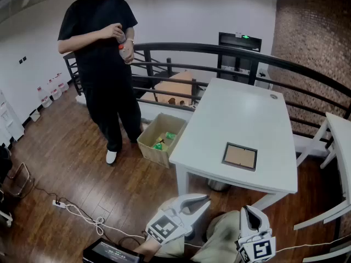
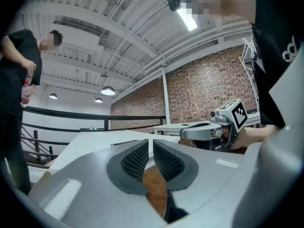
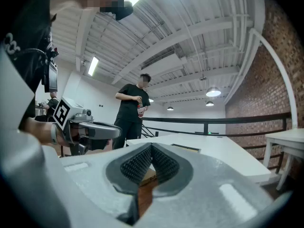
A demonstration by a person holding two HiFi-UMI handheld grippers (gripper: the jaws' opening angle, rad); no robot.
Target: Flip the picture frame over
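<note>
The picture frame (image 1: 239, 156) lies flat near the front edge of the white table (image 1: 236, 108), with a dark border and a brown panel facing up. From the right gripper view the frame (image 3: 186, 148) is a thin dark strip on the tabletop. Both grippers hang low in front of the table, short of it and apart from the frame. My left gripper (image 1: 203, 200) (image 2: 152, 144) is shut with nothing in it. My right gripper (image 1: 248, 209) (image 3: 151, 148) is shut and empty too. Each one shows in the other's view: the right gripper (image 2: 209, 132), the left gripper (image 3: 92, 129).
A person in black (image 1: 104, 64) stands left of the table holding a bottle. An open cardboard box (image 1: 160, 138) sits on the floor by the table's left corner. A black railing (image 1: 219, 51) runs behind. A second white table (image 1: 340, 141) stands at the right. A cable and power strip (image 1: 60, 204) lie on the floor.
</note>
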